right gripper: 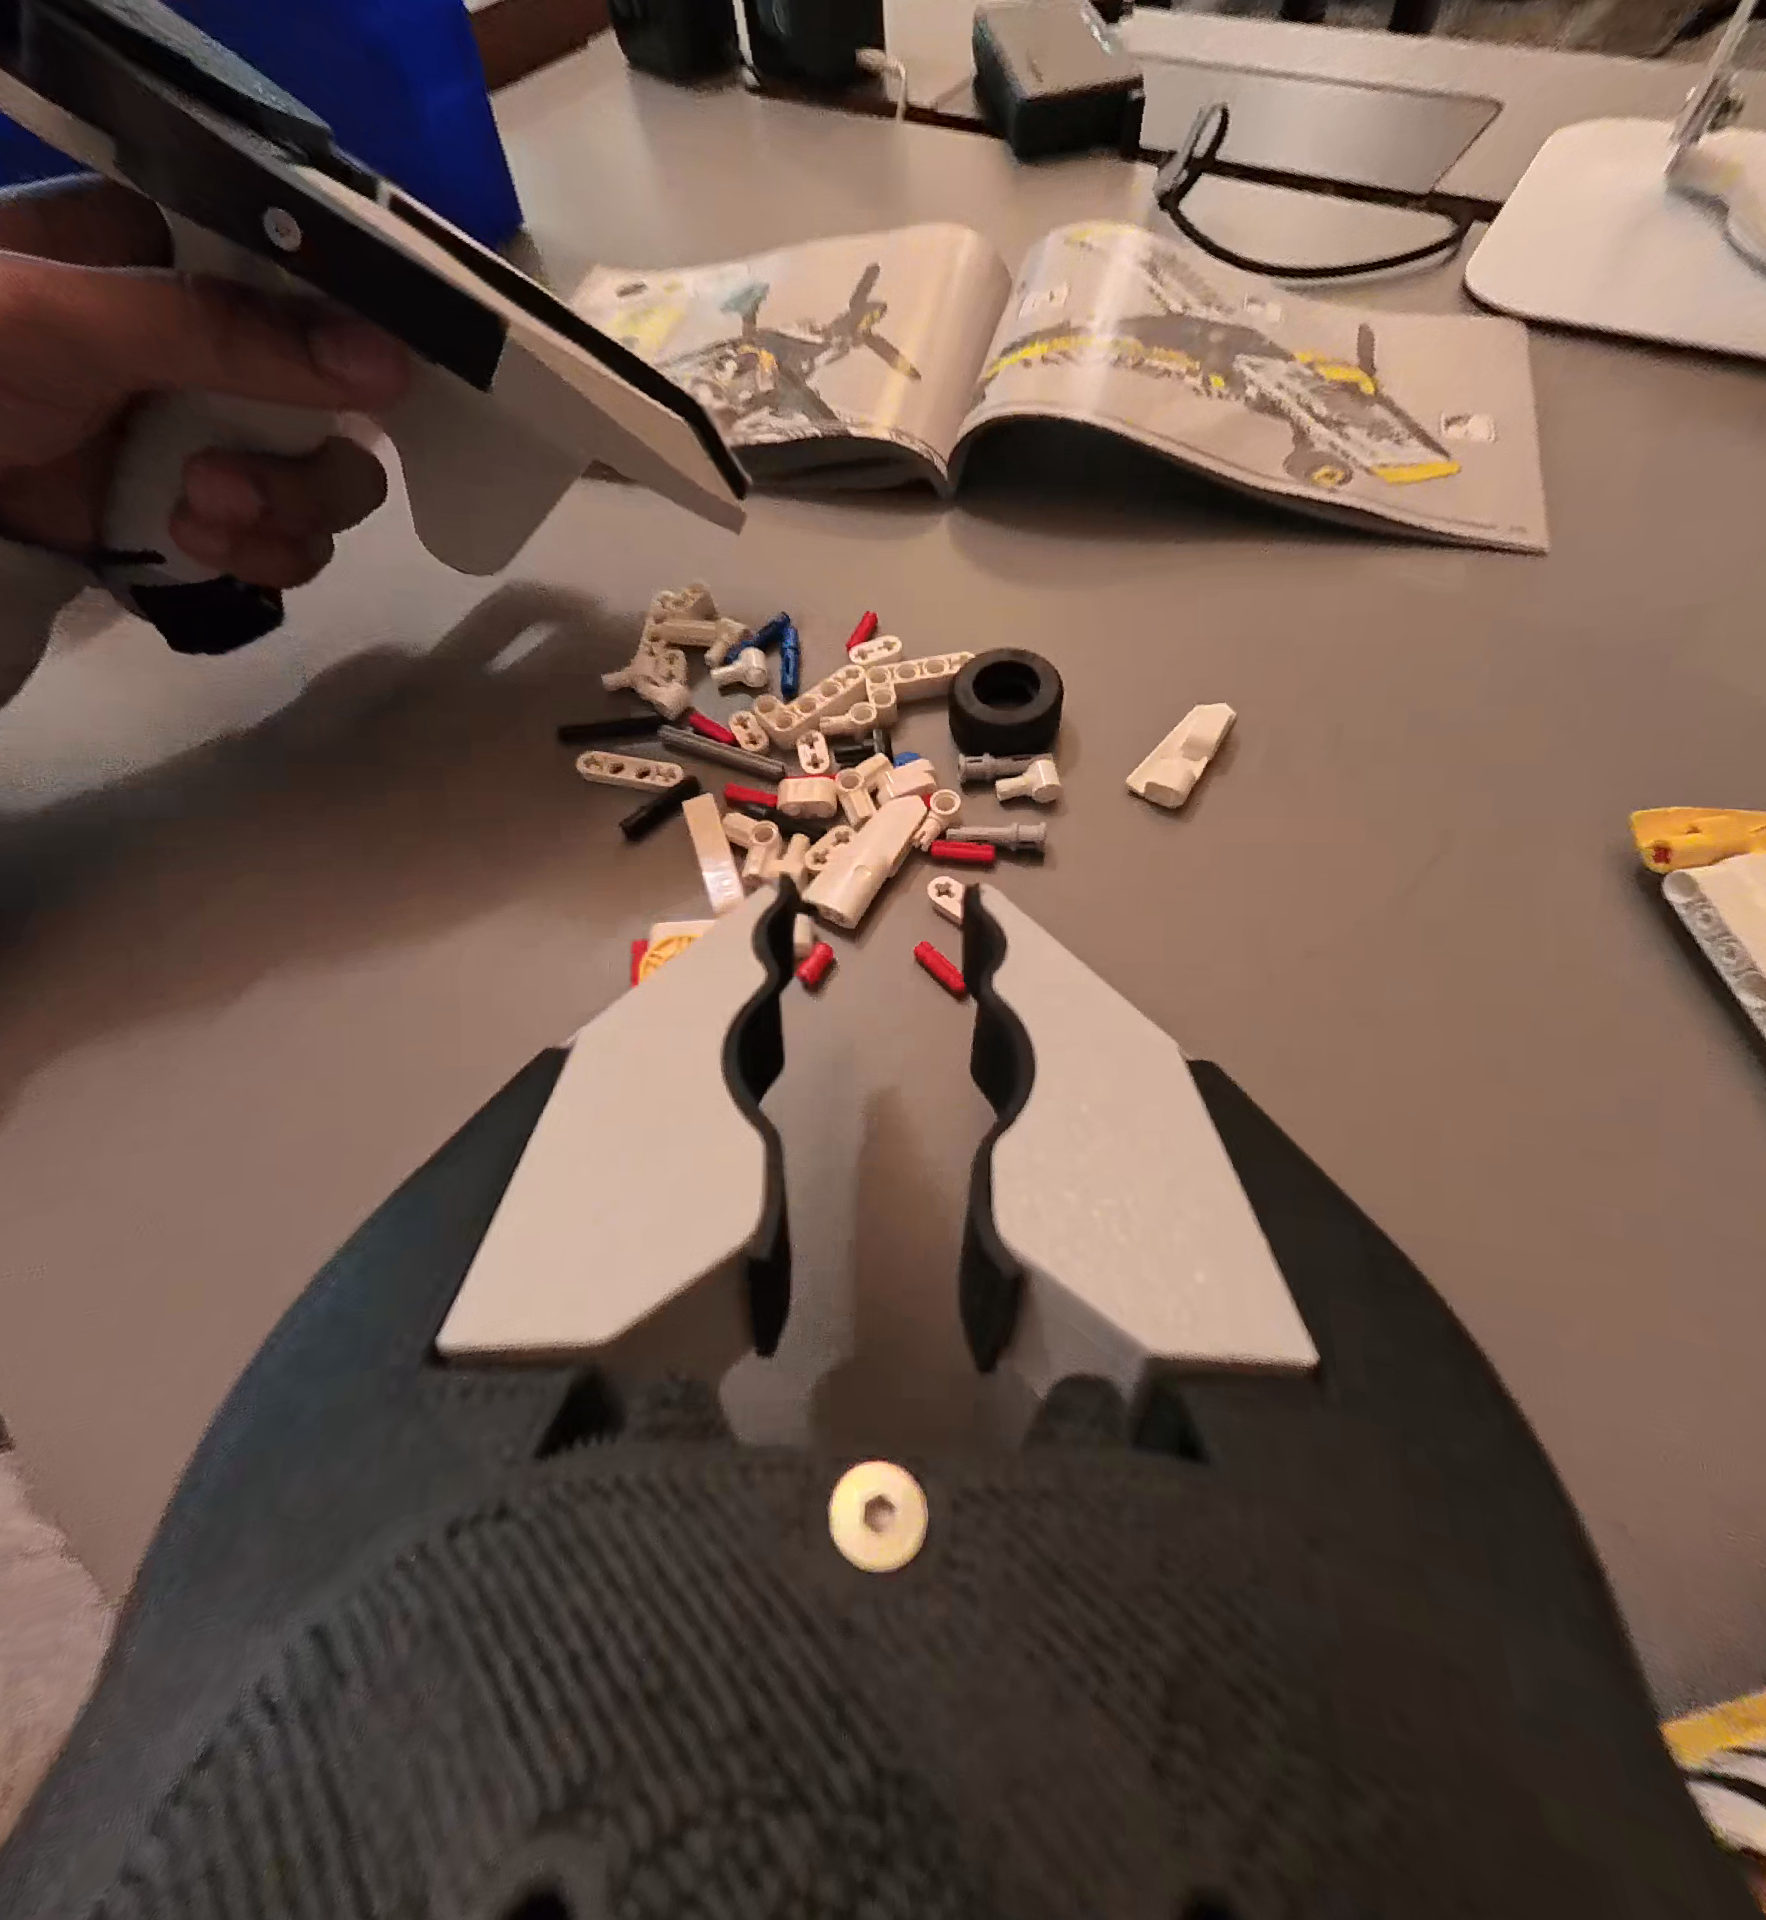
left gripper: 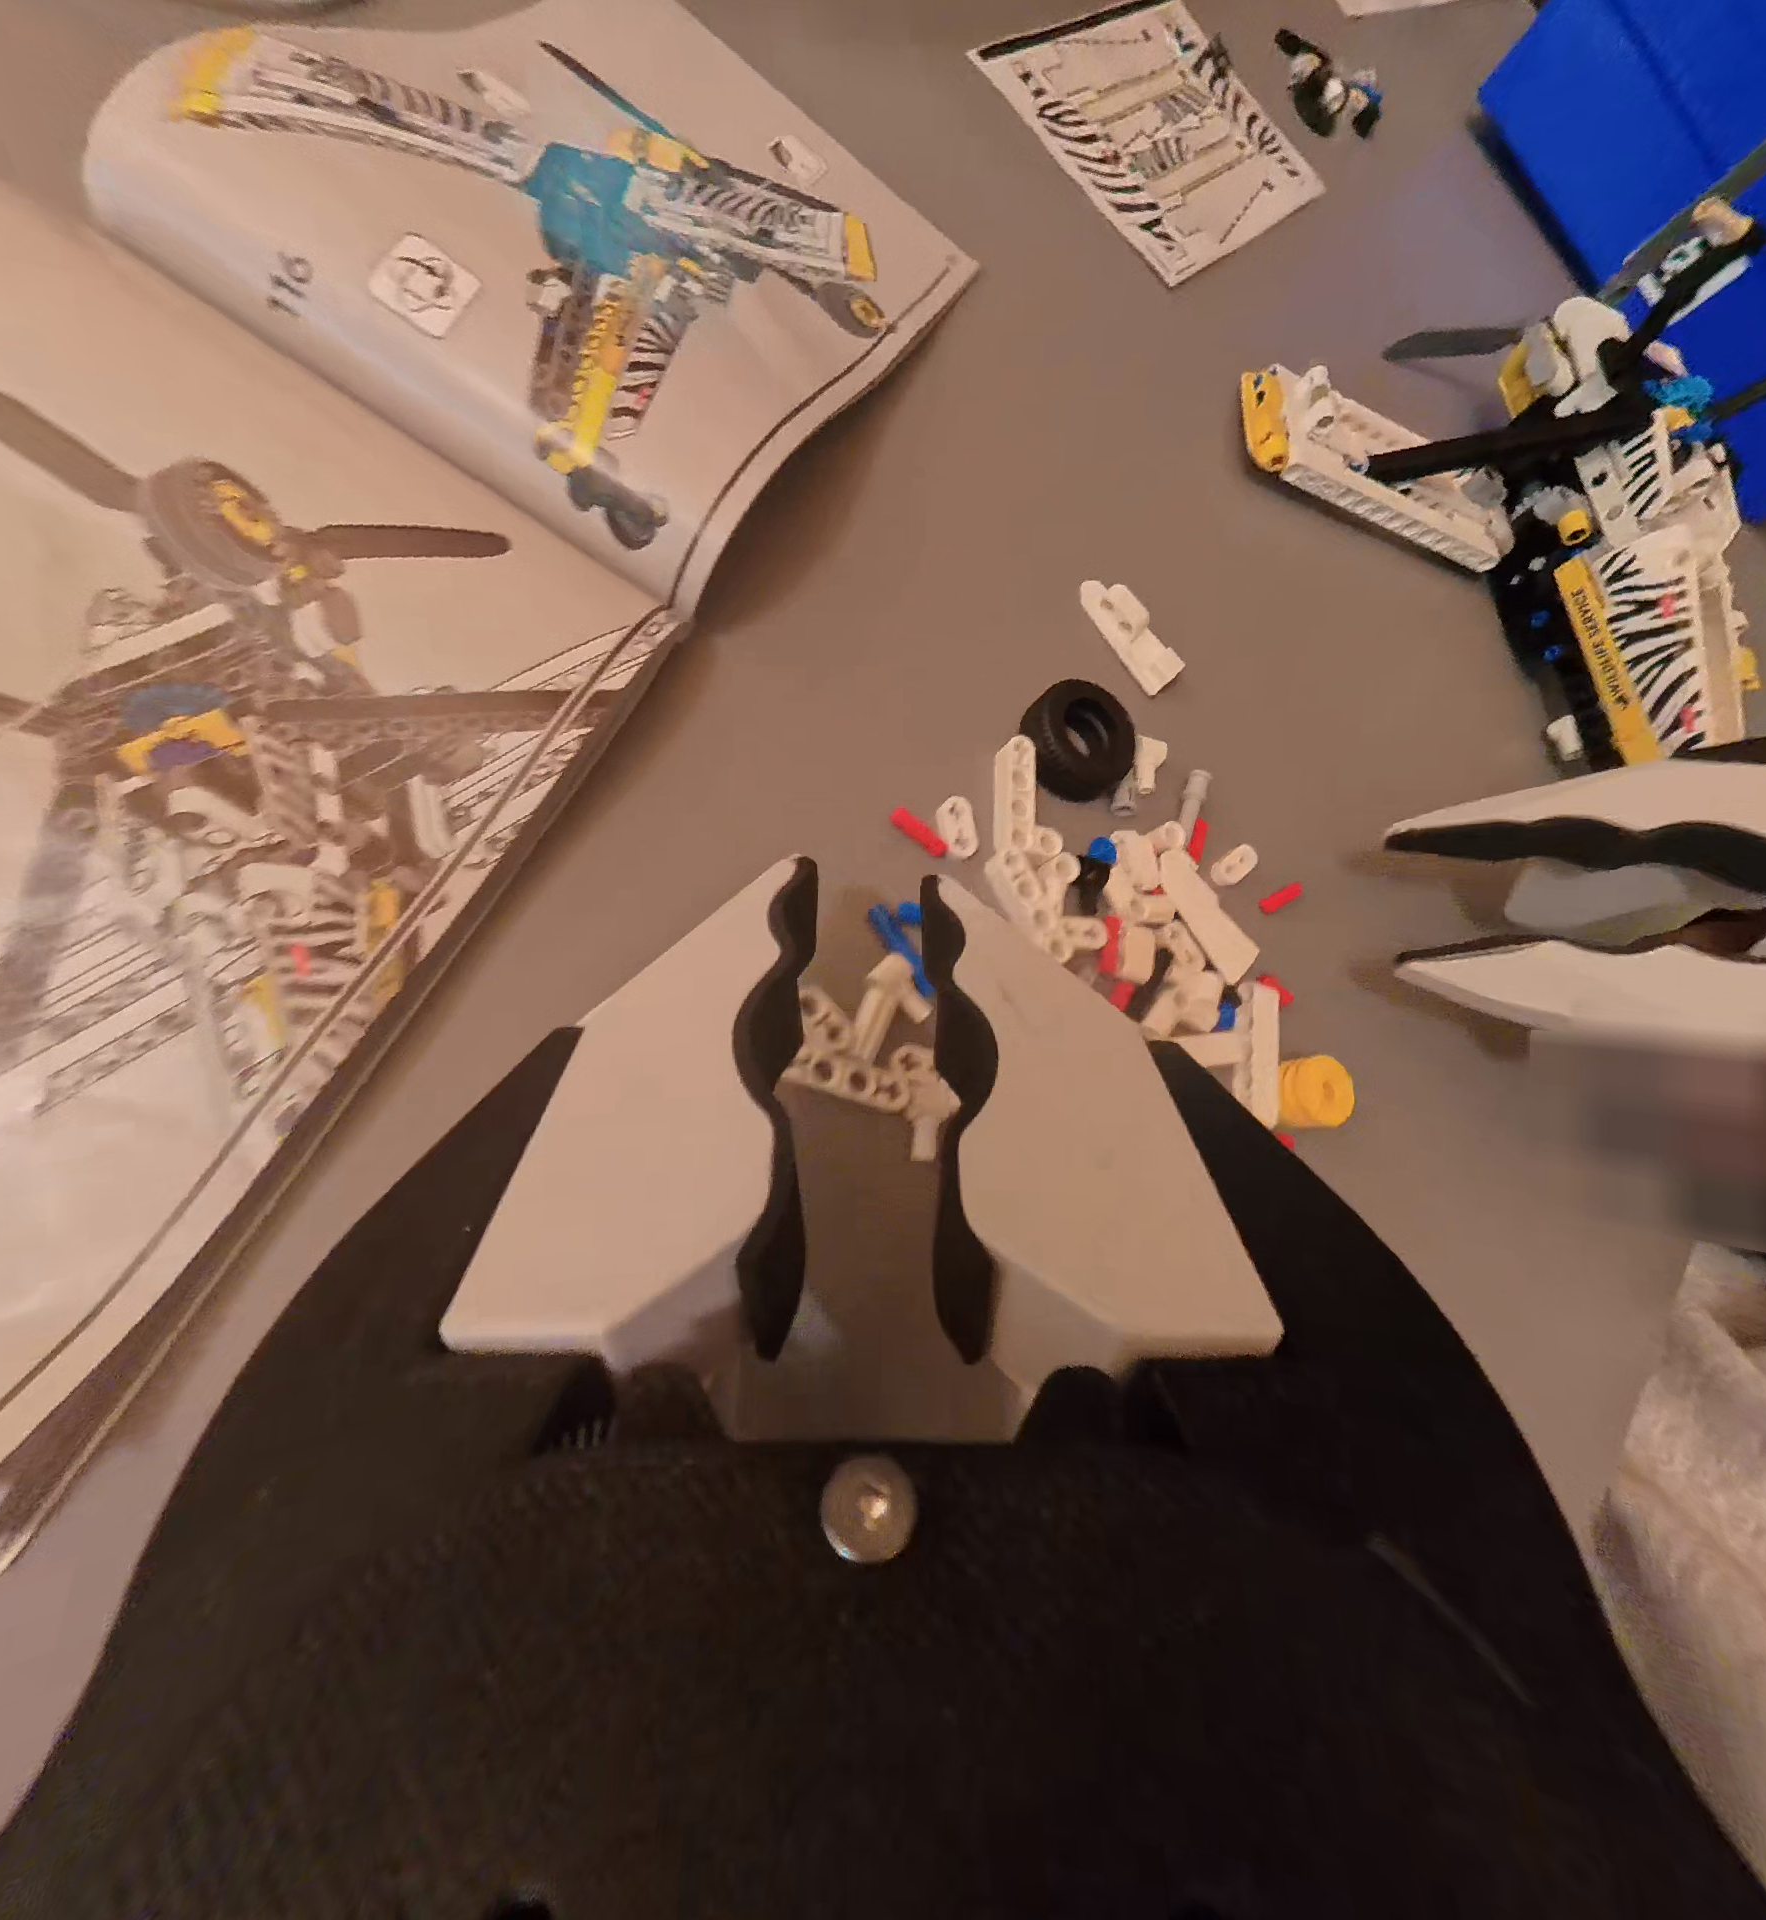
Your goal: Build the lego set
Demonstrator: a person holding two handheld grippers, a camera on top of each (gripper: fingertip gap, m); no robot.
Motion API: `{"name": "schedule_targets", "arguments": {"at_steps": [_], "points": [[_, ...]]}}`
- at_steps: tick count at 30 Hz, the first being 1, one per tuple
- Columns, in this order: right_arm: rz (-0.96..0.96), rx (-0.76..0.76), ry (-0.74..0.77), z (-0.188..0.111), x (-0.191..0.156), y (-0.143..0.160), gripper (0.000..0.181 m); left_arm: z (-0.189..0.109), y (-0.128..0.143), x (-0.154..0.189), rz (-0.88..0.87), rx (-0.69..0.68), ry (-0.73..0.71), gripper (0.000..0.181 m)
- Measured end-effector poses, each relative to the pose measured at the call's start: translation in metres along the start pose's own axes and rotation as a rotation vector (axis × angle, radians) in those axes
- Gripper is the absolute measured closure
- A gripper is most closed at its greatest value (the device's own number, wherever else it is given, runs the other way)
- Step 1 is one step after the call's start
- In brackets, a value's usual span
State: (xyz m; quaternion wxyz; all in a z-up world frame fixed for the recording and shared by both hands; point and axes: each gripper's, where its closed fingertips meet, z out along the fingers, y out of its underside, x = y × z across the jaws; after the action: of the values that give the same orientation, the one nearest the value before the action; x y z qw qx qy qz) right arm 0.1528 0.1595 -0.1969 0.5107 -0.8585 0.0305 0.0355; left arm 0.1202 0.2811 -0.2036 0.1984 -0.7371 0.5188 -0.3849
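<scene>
1. The left gripper [left gripper: 868, 883] fingers are held apart, empty, over the loose pieces [left gripper: 1118, 914] at centre frame.
2. The right gripper [right gripper: 874, 899] fingers are likewise parted, empty.
3. Picking seems in hand; one piece must be singled out.
4. The half-built model [left gripper: 1544, 520] lies upper right.

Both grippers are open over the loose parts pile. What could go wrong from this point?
The left gripper hangs over tightly packed white pieces, so closing may catch several at once. The right gripper has small red pins between its fingers; these could roll or flick away. The black tyre beside the pile may roll if nudged.
</scene>
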Motion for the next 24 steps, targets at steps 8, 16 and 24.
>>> {"name": "schedule_targets", "arguments": {"at_steps": [8,16,24], "points": [[-0.011,0.063,-0.137,-0.007,-0.017,-0.007,0.151,-0.020,0.028,-0.025,-0.031,-0.099,-0.058,0.159],[-0.070,0.108,-0.157,-0.012,-0.026,-0.012,0.152,-0.002,0.035,-0.009,0.002,-0.146,-0.004,0.160],[-0.066,0.120,-0.170,-0.013,-0.027,-0.014,0.152,-0.010,0.013,-0.015,0.007,-0.027,-0.042,0.158]]}}
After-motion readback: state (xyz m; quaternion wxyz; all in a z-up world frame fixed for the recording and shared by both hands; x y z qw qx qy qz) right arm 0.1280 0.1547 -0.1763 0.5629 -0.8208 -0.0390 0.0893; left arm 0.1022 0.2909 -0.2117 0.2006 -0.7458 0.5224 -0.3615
